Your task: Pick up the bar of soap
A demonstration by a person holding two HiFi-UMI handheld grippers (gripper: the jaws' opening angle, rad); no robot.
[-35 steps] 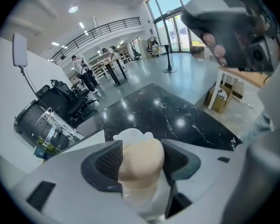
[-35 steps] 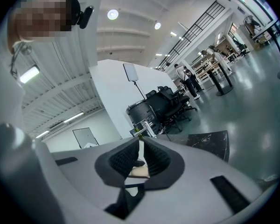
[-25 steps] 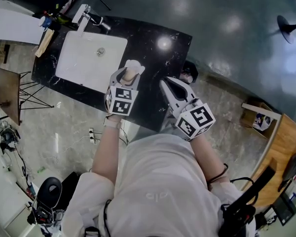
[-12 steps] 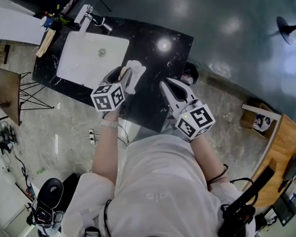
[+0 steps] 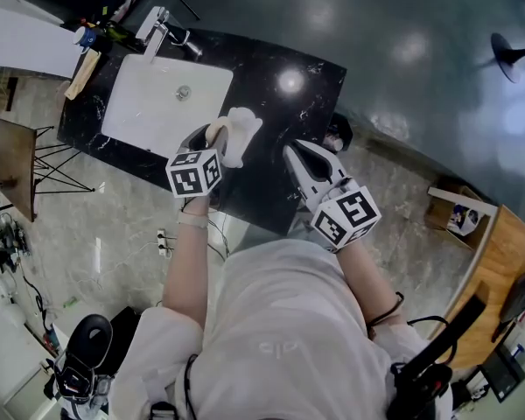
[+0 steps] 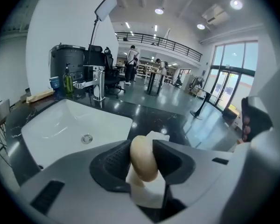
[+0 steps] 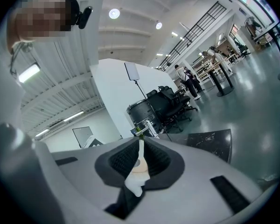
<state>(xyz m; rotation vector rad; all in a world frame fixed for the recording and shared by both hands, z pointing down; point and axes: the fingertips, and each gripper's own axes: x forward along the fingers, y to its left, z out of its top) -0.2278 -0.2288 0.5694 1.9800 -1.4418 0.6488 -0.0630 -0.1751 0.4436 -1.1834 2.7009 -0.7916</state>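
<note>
My left tongs have just been closing and pinch the bar of soap, white paper with it. Only the head view places it over the black counter, beside the sink. The marker cube has rolled since a second ago. My right tongs sit pressed nearly together.

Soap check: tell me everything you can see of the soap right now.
The soap is a smooth, matte, pale beige oval bar with no print showing. It stands on edge between the pads of the left tool, whose jaws have just been closing and now press on its two broad faces. A crumpled white tissue clings to it, showing above and below the bar. In the head view it sits over the black counter, beside the white sink.
</note>
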